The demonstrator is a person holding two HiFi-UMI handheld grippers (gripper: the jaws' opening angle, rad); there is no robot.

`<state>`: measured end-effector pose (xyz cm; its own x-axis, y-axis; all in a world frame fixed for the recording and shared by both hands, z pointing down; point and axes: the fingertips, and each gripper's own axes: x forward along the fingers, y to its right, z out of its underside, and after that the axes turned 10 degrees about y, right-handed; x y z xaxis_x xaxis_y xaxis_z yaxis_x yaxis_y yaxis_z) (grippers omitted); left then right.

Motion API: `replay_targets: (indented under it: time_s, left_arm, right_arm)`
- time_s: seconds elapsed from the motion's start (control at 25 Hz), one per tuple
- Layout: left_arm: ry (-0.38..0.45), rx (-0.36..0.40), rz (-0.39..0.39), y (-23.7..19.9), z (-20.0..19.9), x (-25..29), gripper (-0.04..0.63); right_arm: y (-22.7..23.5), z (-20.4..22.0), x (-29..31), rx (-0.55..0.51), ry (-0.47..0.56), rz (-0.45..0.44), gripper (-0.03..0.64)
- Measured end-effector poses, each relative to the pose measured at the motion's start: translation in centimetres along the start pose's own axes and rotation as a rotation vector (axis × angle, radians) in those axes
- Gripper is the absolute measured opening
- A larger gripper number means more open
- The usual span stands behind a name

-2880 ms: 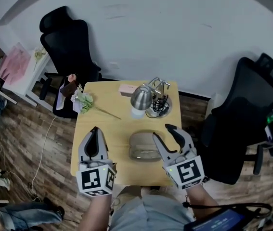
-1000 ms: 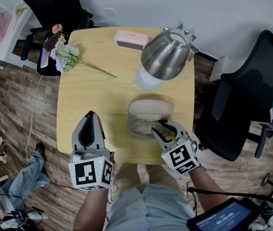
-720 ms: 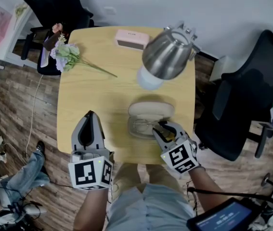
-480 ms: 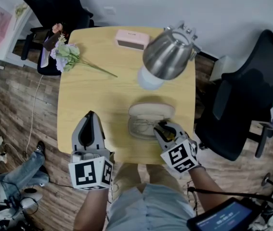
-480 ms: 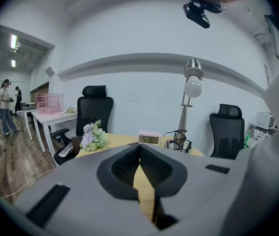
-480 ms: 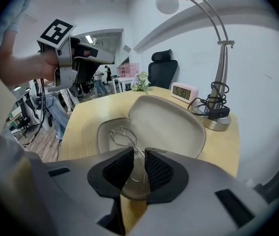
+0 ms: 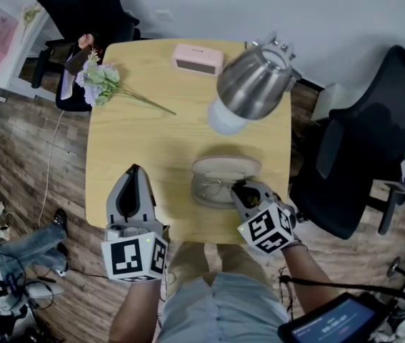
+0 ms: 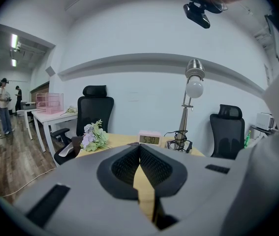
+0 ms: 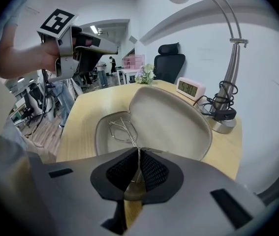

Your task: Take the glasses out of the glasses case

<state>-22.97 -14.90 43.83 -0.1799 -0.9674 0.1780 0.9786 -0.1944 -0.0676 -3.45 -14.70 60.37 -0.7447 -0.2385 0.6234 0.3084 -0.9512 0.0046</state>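
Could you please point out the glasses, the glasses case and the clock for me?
glasses (image 9: 122,131): right gripper view, lens.
glasses case (image 9: 171,122): right gripper view, inside of lid.
clock (image 9: 188,88): right gripper view, display.

Plenty of open table left of the glasses case; beyond it, crowded by lamp head overhead.

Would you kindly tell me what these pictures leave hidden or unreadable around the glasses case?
- Head view: the right gripper, whose jaws have just been closing onto an arm of the thin wire-framed glasses, covers the gripped spot.
- Right gripper view: those jaws hide the beige oval glasses case's near rim.
- Left gripper view: the shut left gripper's body hides the case.
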Motion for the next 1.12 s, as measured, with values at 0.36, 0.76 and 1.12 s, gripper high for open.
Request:
replay_targets:
  time_s: [0.36, 0.76, 1.12]
  left_arm:
    - [0.007, 0.001, 0.003, -0.1, -0.3, -0.1, 0.006]
    - [0.014, -0.005, 0.002, -0.3, -0.6, -0.2, 0.006]
    - [0.024, -0.015, -0.009, -1.0, -0.8, -0.2, 0.006]
  right_arm:
    - [-0.5, -0.1, 0.0, -0.073, -0.021, -0.044, 0.035]
    - [0.1, -0.5, 0.2, -0.12, -0.044, -0.049, 0.057]
    - [0.3, 0.2, 0.4, -0.146, -0.125, -0.149, 0.108]
